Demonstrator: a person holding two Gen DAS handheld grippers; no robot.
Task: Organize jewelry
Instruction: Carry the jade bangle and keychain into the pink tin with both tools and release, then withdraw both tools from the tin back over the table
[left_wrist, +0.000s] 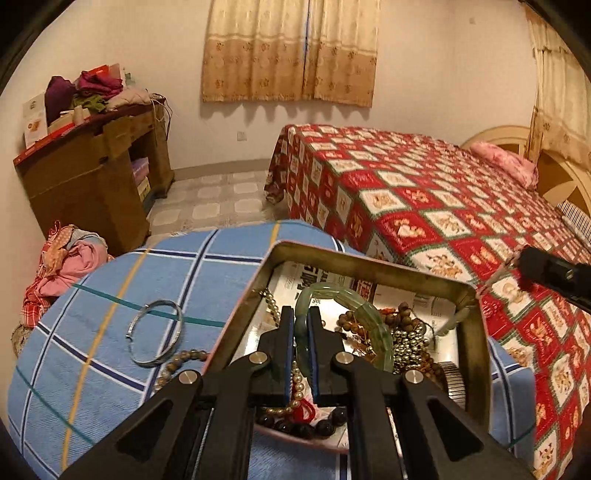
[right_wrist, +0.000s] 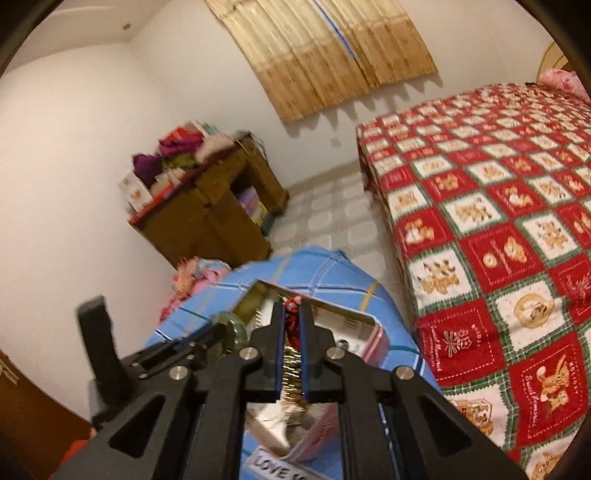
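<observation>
A pink-rimmed metal tin lined with newspaper sits on a blue checked cloth and holds several bead strings. My left gripper is shut on a green jade bracelet, held over the tin. A silver bangle and a brown bead string lie on the cloth left of the tin. My right gripper is shut on a red knotted cord piece, above the tin. The right gripper's tip shows in the left wrist view, holding a thin cord.
A bed with a red patchwork quilt stands right of the table. A wooden cabinet piled with clothes stands at the left wall. A heap of clothes lies beside the table. A "LOVE" label lies near the tin.
</observation>
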